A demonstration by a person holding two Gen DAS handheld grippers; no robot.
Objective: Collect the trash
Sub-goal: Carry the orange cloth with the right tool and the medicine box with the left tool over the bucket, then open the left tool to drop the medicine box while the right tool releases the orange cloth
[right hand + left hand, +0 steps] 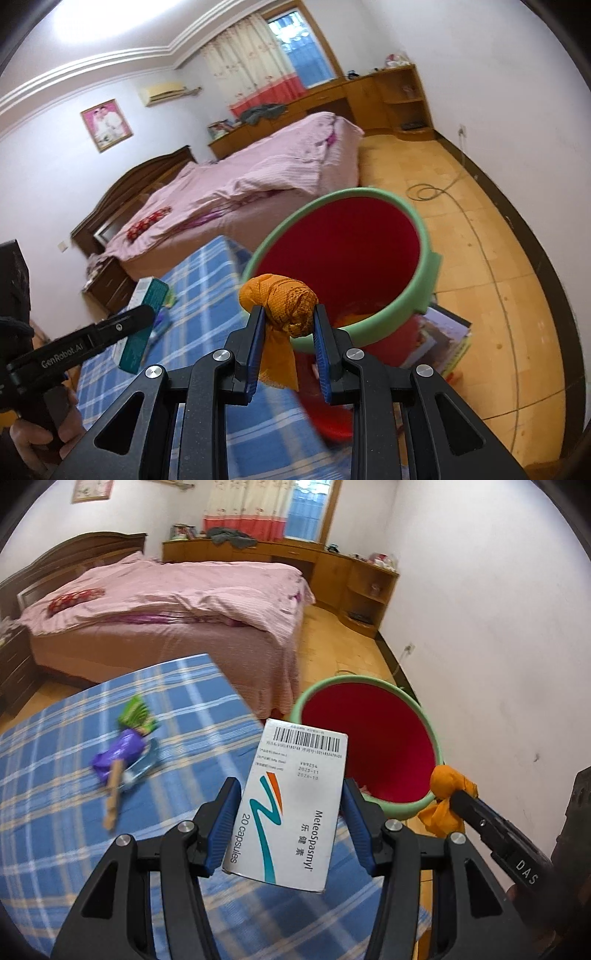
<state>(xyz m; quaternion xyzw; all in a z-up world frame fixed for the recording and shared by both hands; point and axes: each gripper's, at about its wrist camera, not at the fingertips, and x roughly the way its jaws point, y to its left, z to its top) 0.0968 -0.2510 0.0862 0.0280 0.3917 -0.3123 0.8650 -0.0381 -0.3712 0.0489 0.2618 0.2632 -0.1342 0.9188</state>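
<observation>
A white box with teal and orange swooshes; an orange wad; a red bin rimmed in mint green; blue plaid cloth bearing green and purple wrappers.

A home bedroom: a bed under pink bedding, wooden cabinets, curtained window.

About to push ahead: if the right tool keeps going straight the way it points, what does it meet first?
Probably the bin: its green rim sits just beyond the orange wad held in the right tool. Depth is uncertain.
</observation>
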